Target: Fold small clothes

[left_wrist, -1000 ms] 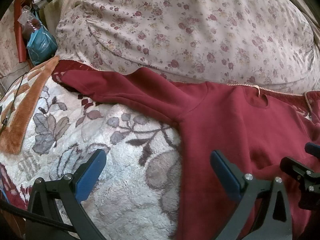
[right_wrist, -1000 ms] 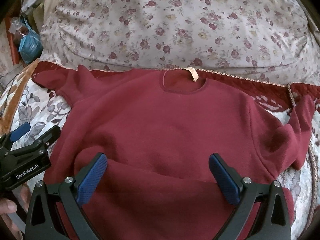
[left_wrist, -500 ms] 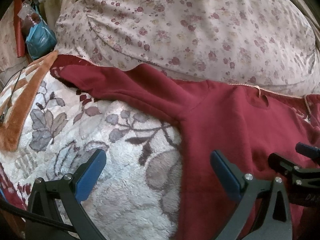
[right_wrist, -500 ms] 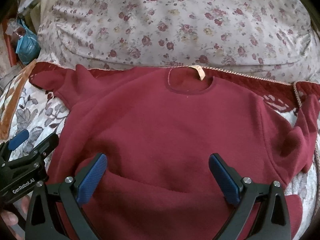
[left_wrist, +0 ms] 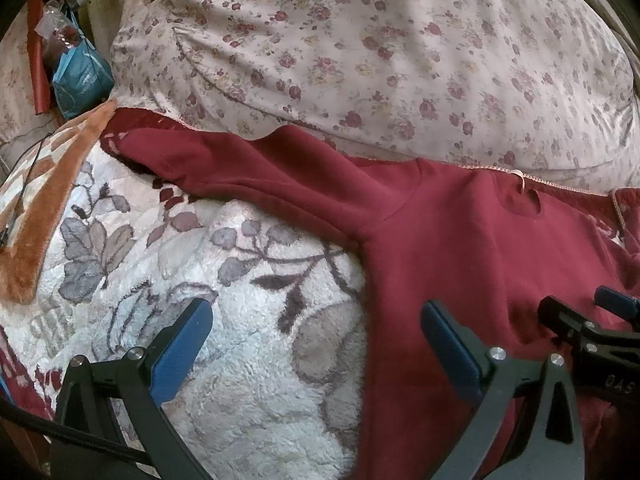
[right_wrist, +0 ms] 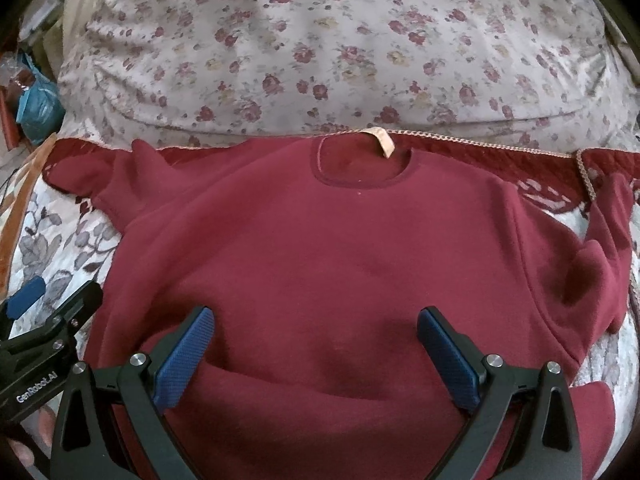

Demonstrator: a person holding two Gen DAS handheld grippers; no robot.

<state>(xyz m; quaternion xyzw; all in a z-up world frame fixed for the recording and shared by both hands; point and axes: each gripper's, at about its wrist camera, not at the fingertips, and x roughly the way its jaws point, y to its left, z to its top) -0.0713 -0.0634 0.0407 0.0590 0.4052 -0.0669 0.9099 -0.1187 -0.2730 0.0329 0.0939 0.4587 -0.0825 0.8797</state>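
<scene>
Dark red fleece is filling the right half of the left wrist view: a small sweater is lying flat on a fluffy white blanket with grey leaf patterns. One sleeve is stretching toward the upper left of the frame, and the round neck opening is sitting near the right edge, just under a big flowered cushion that is covering the whole top. The left gripper is standing at the bottom with its two blue pads wide apart and nothing between them; its left pad is over the blanket, its right pad over the side edge of the sweater. At the lower right edge the tip of the right gripper is showing above the red cloth. A blue bag is lying in the upper left corner.

In the right wrist view the sweater is taking the centre of the frame, front side up, with a beige label at the neck opening. The other sleeve is bending at the right edge. The bottom part of the cloth is making a raised fold between the pads. The right gripper is spread open over this fold and is not pinching anything. The left gripper is showing at the lower left edge, beside the sweater, over the blanket. The flowered cushion is filling the top.
</scene>
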